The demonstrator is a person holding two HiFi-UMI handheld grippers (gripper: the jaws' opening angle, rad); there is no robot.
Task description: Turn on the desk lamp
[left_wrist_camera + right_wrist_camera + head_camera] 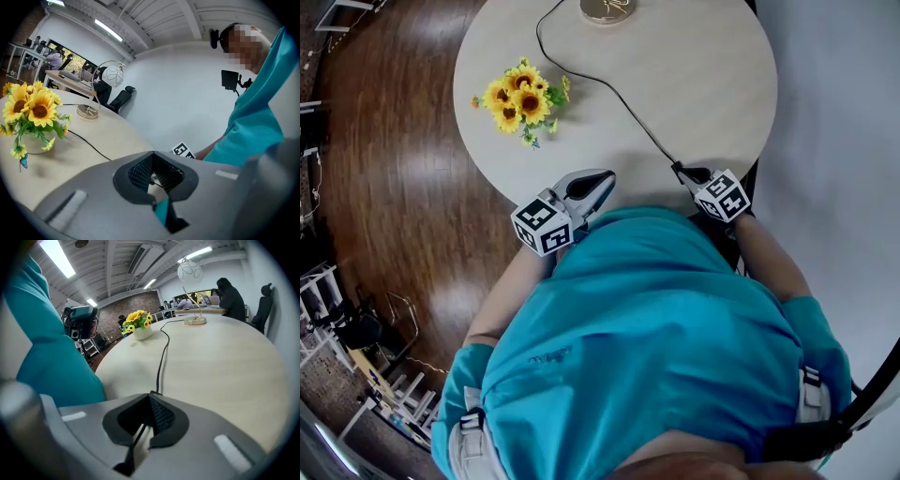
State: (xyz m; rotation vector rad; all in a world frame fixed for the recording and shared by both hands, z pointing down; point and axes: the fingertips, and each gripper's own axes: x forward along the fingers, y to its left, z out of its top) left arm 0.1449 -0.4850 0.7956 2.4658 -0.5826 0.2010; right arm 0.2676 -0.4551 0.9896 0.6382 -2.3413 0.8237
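Bench [703, 84]: round, with a pale, smooth, wood-grained top.
Desk lamp [607, 9]: was stood at the bench's far side; round brass-coloured base, thin arched stem, globe shade [189, 272] marked with curved lines.
Cord [162, 358]: thin and black, laid in loose curves from the lamp to the near edge.
Right hand-held gripper [682, 171]: grey shell, ribbed black pads; jaws were closed on the cord.
Left hand-held gripper [602, 183]: jaws were brought together, with nothing between them.
Sunflowers [520, 98]: yellow bunch, set left of the cord.
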